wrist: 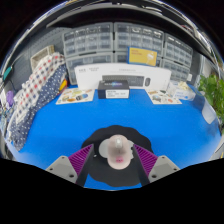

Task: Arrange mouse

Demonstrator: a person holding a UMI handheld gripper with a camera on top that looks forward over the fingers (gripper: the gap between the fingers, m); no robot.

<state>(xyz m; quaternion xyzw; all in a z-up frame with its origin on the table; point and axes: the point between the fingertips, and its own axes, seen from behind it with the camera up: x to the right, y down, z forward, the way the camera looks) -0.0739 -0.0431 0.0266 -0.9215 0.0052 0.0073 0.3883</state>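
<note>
the mouse [117, 152] sits between the two fingers of the hand-held gripper [114, 160], a pale, rounded little thing with a pinkish patch on top, resting on a dark round mat [100, 140] that spreads out around it. the purple pads [80, 158] on the inner faces of the fingers flank it at about 9 and 3 o'clock; the fingers stand apart, and from here i cannot tell whether the pads actually touch the mouse's sides or leave a thin gap. the mat lies on a bright blue tabletop [60, 125], which stretches away beyond the fingers toward 12 o'clock. along the far edge of that tabletop there is a row of things: a white box-like unit [112, 78] at roughly 12 o'clock, a flat tray with small items [75, 96] at about 11, and another tray [168, 96] at about 1, their contents too small to name. out at 10 o'clock a checked cloth [38, 82] is draped over something at the tabletop's end, and at 2 to 3 o'clock the green leaves of a plant [212, 92] lean in. behind all of it, grey shelving with storage bins [110, 42] lines the back wall, with a yellow sign [142, 56] fixed to it just right of 12 o'clock.
</note>
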